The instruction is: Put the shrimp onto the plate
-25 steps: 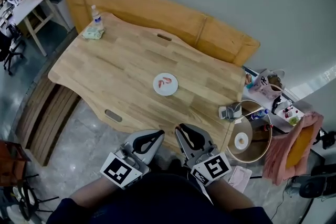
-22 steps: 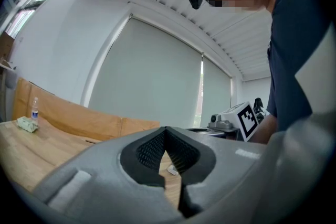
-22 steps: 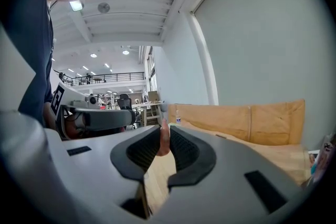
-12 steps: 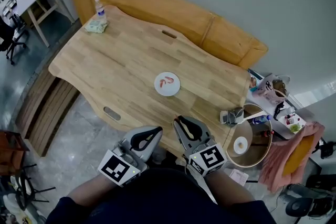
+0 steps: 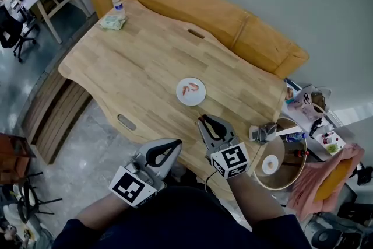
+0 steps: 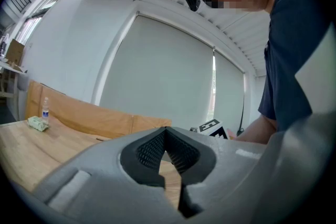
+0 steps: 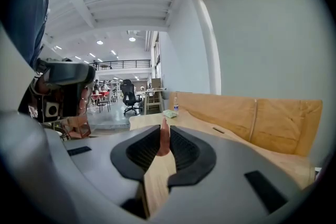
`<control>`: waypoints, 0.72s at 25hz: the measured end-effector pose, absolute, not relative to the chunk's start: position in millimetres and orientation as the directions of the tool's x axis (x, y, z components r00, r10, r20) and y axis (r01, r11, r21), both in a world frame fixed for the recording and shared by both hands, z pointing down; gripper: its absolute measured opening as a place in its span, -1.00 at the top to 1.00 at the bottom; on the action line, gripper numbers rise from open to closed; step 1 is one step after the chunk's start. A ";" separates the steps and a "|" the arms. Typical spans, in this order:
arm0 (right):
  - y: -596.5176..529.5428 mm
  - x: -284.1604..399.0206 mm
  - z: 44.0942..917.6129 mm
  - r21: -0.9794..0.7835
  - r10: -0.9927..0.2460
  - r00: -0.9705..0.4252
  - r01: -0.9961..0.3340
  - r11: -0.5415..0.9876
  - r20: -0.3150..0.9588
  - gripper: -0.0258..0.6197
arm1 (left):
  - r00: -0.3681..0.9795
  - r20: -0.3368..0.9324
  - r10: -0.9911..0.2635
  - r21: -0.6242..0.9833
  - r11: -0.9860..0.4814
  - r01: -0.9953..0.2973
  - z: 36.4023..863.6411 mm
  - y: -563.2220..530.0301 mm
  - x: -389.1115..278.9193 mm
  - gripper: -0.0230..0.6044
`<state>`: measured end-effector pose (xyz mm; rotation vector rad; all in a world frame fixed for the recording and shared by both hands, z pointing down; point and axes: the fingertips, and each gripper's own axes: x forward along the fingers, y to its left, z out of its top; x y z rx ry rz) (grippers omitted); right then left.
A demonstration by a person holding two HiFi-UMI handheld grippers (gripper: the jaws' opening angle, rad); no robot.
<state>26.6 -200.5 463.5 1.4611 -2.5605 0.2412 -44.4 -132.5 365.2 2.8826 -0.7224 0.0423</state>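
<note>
1. The right gripper [image 7: 164, 131] has its jaws drawn in narrow on a pink-orange shrimp [image 7: 164, 140]. The shrimp stands upright between the black ribbed pads, with its tip poking just above them.
2. From the head view, that right gripper [image 5: 206, 122] sits over the near edge of the wooden table [image 5: 140, 67]. It points toward the plate but is short of it. The held shrimp cannot be made out from up there.
3. The white plate [image 5: 191, 98] lies flat near the middle of the table. Another shrimp [image 5: 189, 89] already lies on it, and how many pieces there are is too small to tell.
4. The left gripper [image 6: 166, 132] is closed, its two pads meeting at the tip in a sharp V with nothing between them.
5. In the head view the left gripper [image 5: 171, 146] is held beside the right one, off the near edge of the table and over the grey floor.
6. At the far left corner of the table stands a small water bottle [image 5: 118, 3], upright, with a green packet [image 5: 113, 22] just beside it. Both also show small in the right gripper view, the bottle [image 7: 175, 105] behind the packet [image 7: 169, 113].
7. Off the right end of the table is a round tub [image 5: 289, 170] with a white roll [image 5: 270, 165] lying inside it.
</note>
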 end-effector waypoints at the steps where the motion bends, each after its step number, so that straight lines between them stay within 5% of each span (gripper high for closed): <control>1: -205.7 27.2 468.3 -0.046 -0.831 -0.499 -0.862 0.504 0.245 0.72 | 0.879 0.076 -0.471 0.162 -0.864 -0.477 367.4 -133.6 -44.6 0.92; 18: -282.6 30.3 566.9 -0.044 -0.779 -0.481 -0.860 0.508 0.402 0.72 | 0.838 0.135 -0.528 0.186 -0.818 -0.545 382.2 -149.7 -52.8 0.92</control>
